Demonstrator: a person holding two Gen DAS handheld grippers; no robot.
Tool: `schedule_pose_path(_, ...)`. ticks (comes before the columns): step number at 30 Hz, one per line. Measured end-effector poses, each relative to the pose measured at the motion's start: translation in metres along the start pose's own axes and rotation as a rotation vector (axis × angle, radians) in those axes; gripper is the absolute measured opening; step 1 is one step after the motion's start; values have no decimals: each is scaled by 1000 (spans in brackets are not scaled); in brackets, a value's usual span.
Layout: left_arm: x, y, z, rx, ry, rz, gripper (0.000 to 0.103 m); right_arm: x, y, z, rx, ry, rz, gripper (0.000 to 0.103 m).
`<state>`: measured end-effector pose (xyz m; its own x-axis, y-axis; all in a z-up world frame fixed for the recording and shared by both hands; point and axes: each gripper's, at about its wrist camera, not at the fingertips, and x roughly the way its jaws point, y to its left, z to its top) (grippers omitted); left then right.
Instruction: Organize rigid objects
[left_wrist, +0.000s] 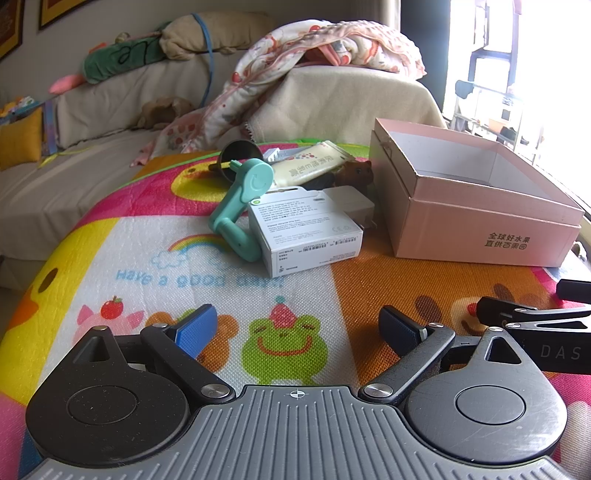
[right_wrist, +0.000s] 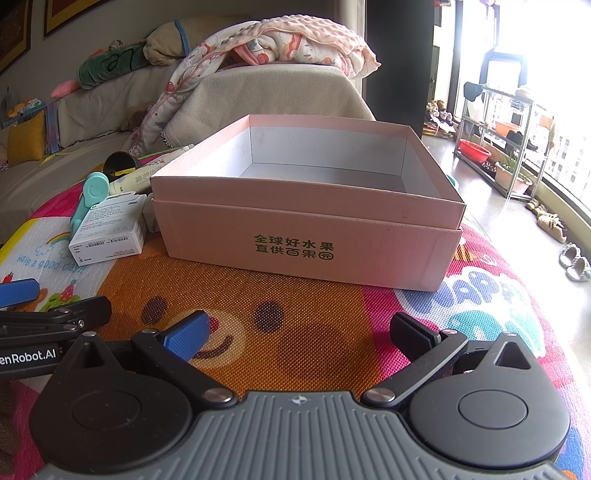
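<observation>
Left gripper (left_wrist: 297, 328): closest thing in the left wrist view, fingers spread wide with nothing between them, hovering low over the cartoon play mat (left_wrist: 147, 258).
Right gripper (right_wrist: 299, 332): same story, spread wide and empty, pointed straight at the pink box (right_wrist: 306, 236).
Pink box: open top, sits on the mat to the right of the clutter. What shows of the inside is bare white wall and floor, so nothing looks packed yet.
Pile: all bunched just left of the box. White carton (left_wrist: 306, 236) is nearest the left gripper, the teal plastic gadget (left_wrist: 240, 206) leans against its left side, a white charger block (left_wrist: 351, 203) sits right behind it.
Back of pile: cream tube (left_wrist: 306, 166), dark metal funnel (left_wrist: 236, 155), small brown toy animal (left_wrist: 356, 173), touching or overlapping each other.
Progress: looks like square one. Everything is out on the mat, box looks empty.
Left to do: basically the whole pile, probably starting with the white carton since it's closest.
</observation>
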<state>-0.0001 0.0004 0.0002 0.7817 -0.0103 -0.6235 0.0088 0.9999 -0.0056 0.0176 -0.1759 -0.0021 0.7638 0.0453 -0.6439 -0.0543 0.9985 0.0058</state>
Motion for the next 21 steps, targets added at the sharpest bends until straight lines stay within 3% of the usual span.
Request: schedule_pose_path(21, 0, 0, 0, 1, 0, 1, 98, 0, 1, 0, -1, 0, 0, 103)
